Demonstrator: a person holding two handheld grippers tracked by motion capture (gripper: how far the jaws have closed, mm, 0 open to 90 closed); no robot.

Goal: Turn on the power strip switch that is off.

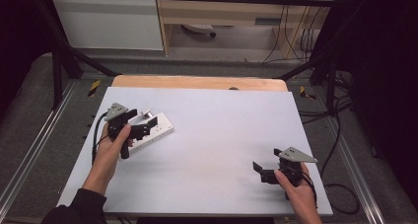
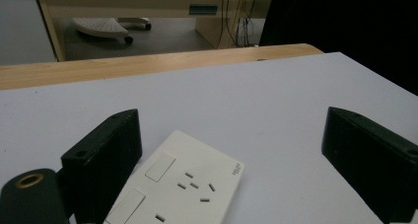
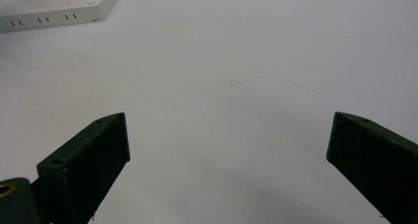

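Looking down from the high view, we see a white socket plate lying flat at the left of the frame on the white table, with the left gripper right over it. In the left gripper view the plate sits at the bottom centre between our jaws, which stand wide apart and hold nothing; its near-left edge runs just beside the left jaw, though we cannot tell whether they touch. A small metal part shows just beyond the plate in the high view, too small to identify.

The right gripper rests at the lower right of the high view, well apart from the plate, its jaws also spread and empty. In its own view the plate lies at the upper left corner.

We judge the plate a rigid, light plastic piece with a smooth, rather slippery face. We would take it across its two long edges, where the side walls give the jaws something flat to press.
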